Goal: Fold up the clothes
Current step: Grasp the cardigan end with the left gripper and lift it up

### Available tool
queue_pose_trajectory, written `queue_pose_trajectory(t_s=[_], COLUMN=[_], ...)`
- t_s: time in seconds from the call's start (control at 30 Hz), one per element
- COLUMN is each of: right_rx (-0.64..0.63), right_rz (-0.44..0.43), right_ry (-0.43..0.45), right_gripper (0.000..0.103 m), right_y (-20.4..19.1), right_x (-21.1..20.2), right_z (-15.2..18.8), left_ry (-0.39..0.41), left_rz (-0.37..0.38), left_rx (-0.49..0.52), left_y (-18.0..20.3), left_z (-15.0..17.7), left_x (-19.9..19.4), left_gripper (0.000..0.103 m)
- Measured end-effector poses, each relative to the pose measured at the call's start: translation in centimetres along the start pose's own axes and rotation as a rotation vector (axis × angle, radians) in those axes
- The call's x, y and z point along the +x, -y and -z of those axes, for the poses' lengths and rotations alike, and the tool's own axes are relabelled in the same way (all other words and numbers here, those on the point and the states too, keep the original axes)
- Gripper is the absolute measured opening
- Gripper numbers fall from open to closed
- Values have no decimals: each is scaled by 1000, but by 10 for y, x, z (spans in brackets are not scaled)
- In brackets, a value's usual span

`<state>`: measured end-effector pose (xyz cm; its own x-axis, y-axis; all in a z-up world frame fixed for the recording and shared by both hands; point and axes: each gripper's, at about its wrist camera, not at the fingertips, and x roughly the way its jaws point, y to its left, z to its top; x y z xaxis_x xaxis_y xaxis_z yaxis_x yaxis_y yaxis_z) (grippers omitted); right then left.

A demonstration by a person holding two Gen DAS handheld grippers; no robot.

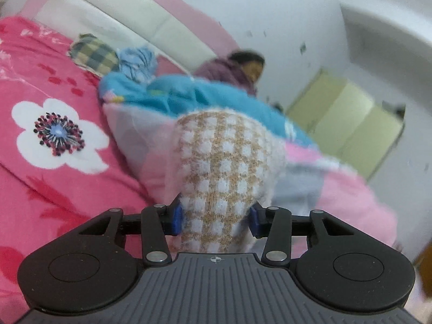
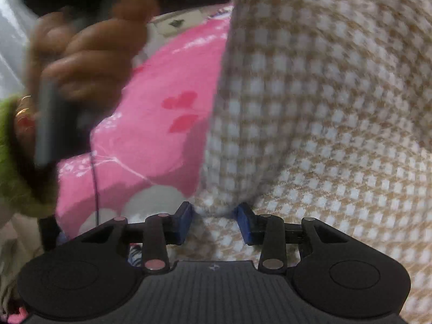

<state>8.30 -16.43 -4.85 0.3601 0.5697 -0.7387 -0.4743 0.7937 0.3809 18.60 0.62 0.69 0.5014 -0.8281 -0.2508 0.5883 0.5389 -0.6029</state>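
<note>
A bright pink bedspread printed with white flowers and red hearts [image 1: 54, 86] covered the bed and filled the nine o'clock side of the left wrist view; in the right wrist view it ran from seven o'clock up toward twelve. A white padded headboard with a pink frame [image 1: 129, 16] stood at eleven o'clock behind it. A heap of blue and pale pink bedding [image 1: 205, 100] lay at the centre of the left view, with a small green-and-grey checked bundle [image 1: 93, 54] at ten o'clock of the heap.

The tan-and-white checked knitted garment [image 2: 324, 108] was lifted off the bedspread, filling the right view from twelve round to five o'clock and hanging in a fold down to the fingers. In the left view a bunch of it rose at the centre, directly ahead of the tool.

The right gripper [image 2: 214, 222] was clamped on a fold of that garment, its blue pads pressing the cloth from both sides. The left gripper [image 1: 216, 217] likewise pinched a thick bunch of it between its blue pads.

At ten o'clock in the right view, a blurred hand in a lime-green sleeve [image 2: 89, 48] grasped a grey handle.
</note>
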Motion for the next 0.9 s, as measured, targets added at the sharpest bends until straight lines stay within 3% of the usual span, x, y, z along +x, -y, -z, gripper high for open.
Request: queue_pose_trajectory(t_s=[0.17, 0.3, 0.37, 0.4, 0.6, 0.73, 0.9], right_rx=[25, 30, 83, 125, 355, 582, 697], right_rz=[22, 195, 299, 306, 195, 71, 15], right_ry=[46, 95, 72, 62, 110, 164, 237], right_gripper=[40, 39, 37, 26, 24, 29, 31], right_y=[0, 19, 49, 64, 90, 115, 129], right_x=[-46, -82, -75, -69, -85, -101, -139], right_z=[17, 26, 30, 33, 33, 41, 61], left_ry=[62, 73, 85, 86, 82, 48, -33], left_rz=[-1, -2, 11, 20, 50, 75, 96], left_rx=[-35, -32, -30, -28, 27, 120, 267], left_y=[-10, -13, -9, -7, 20, 48, 86], left_z=[-1, 1, 3, 4, 9, 15, 40], left_x=[-16, -26, -30, -32, -51, -74, -110], left_gripper=[43, 43, 43, 43, 42, 42, 42])
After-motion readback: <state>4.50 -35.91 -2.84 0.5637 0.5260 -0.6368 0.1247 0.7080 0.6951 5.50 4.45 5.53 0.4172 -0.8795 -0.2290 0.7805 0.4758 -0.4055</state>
